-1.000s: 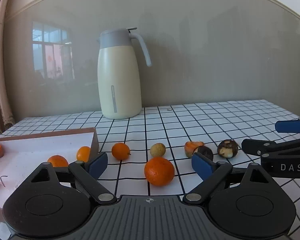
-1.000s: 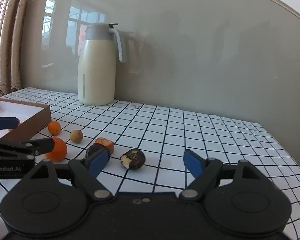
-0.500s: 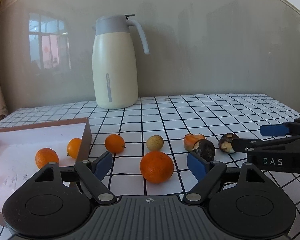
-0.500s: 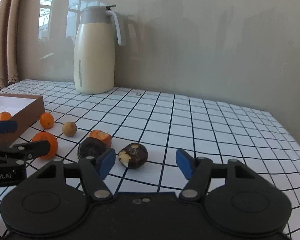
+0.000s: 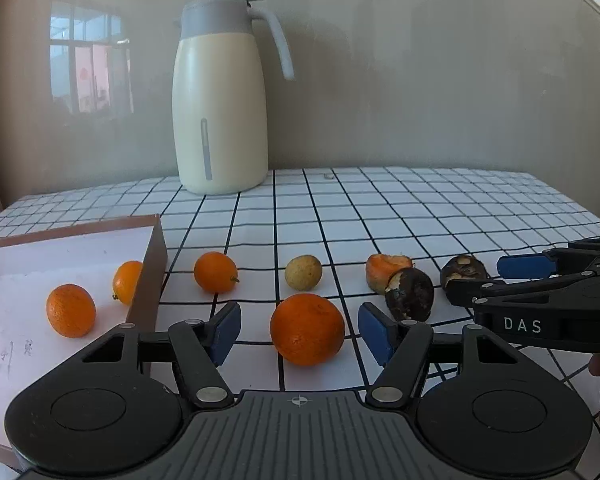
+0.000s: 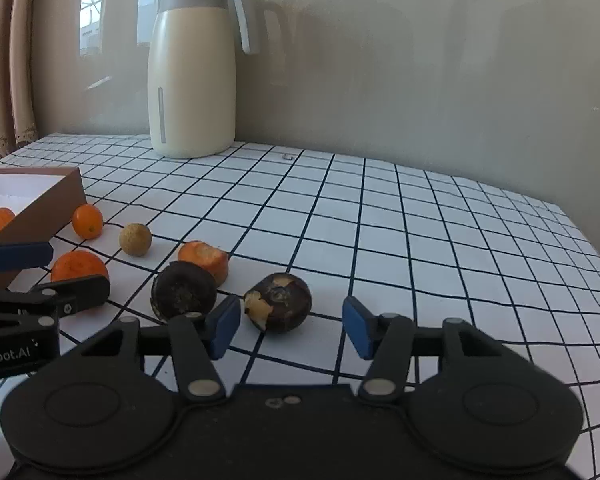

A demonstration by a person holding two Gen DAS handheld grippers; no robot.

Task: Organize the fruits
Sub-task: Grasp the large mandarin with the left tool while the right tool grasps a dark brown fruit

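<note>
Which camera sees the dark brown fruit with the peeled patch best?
The right wrist view: the dark peeled fruit sits close and whole between the open right tongs, pale patch facing the camera. In the left wrist view that fruit is small, far right, and partly hidden behind the right tongs.

Orange mandarin (image 5: 307,329); cream-grey jug (image 5: 220,100); black-gridded white tablecloth (image 5: 420,216)

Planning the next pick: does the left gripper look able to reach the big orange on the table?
Probably yes: the left gripper is open, the big orange sits between its fingers, nothing between.
</note>
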